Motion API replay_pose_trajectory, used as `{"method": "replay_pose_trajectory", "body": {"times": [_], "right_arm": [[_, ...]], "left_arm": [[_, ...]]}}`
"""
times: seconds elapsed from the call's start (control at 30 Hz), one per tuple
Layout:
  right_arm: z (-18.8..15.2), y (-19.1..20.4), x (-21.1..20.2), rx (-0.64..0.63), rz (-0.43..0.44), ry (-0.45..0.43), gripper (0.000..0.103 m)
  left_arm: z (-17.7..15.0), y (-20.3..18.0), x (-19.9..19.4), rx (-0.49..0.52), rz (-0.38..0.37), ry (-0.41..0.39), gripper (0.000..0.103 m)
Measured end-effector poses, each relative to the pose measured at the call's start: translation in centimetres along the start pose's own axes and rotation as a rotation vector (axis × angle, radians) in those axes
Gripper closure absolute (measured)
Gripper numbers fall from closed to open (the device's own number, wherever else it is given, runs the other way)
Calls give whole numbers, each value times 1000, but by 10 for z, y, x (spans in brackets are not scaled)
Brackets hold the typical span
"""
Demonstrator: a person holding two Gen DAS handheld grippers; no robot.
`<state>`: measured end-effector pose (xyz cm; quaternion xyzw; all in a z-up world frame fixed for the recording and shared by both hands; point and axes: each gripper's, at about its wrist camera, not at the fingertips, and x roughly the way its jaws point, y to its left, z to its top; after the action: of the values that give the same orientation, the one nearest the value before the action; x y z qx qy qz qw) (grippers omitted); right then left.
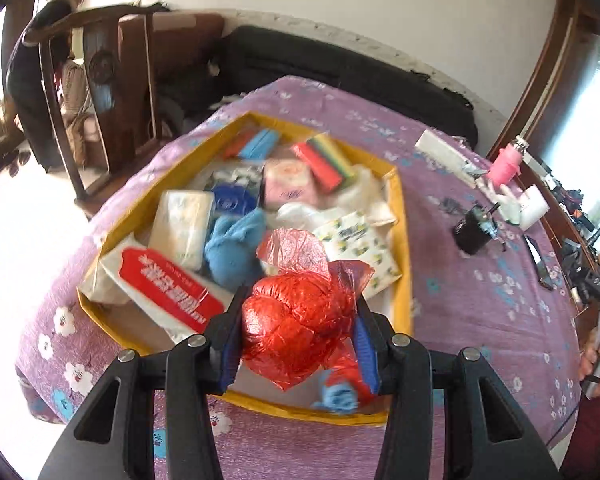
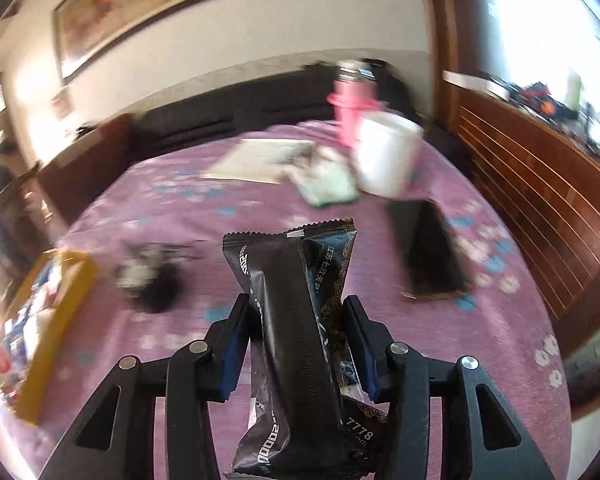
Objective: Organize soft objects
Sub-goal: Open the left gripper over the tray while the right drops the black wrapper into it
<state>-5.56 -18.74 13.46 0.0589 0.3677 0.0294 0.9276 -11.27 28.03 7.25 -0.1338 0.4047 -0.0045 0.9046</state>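
Observation:
My left gripper (image 1: 298,320) is shut on a crumpled red plastic bag (image 1: 300,320) and holds it over the near end of a yellow-rimmed box (image 1: 402,240). The box holds tissue packs, a blue cloth (image 1: 232,248), a red and white pack (image 1: 160,284) and colourful sponges (image 1: 326,160). My right gripper (image 2: 296,320) is shut on a long black foil packet (image 2: 296,340), held upright above the purple flowered cloth (image 2: 500,360). The box edge (image 2: 56,320) shows at the left of the right wrist view.
On the cloth to the right of the box lie a black round object (image 1: 472,232), a white cup (image 2: 384,156), a pink bottle (image 2: 352,108), a white flat box (image 2: 256,160), a green cloth (image 2: 328,188) and a black wallet (image 2: 428,252). A person (image 1: 40,76) stands far left.

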Motion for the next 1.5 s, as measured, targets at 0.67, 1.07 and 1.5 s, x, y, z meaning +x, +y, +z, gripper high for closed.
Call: {"method": "replay_pose_trajectory", "body": {"times": [0.67,1.07,1.5], "right_arm": [[-4,241,40,-324,275,145,52],[0,367,124,-442,296,299,52],[4,401,147,-524,168,202,30]], "left_arm": [[-9,6,25,-1,11,10,30],[-15,59,-33,-77,-11,-145,24],[-21,90,-29,-147,23,-125,22]]}}
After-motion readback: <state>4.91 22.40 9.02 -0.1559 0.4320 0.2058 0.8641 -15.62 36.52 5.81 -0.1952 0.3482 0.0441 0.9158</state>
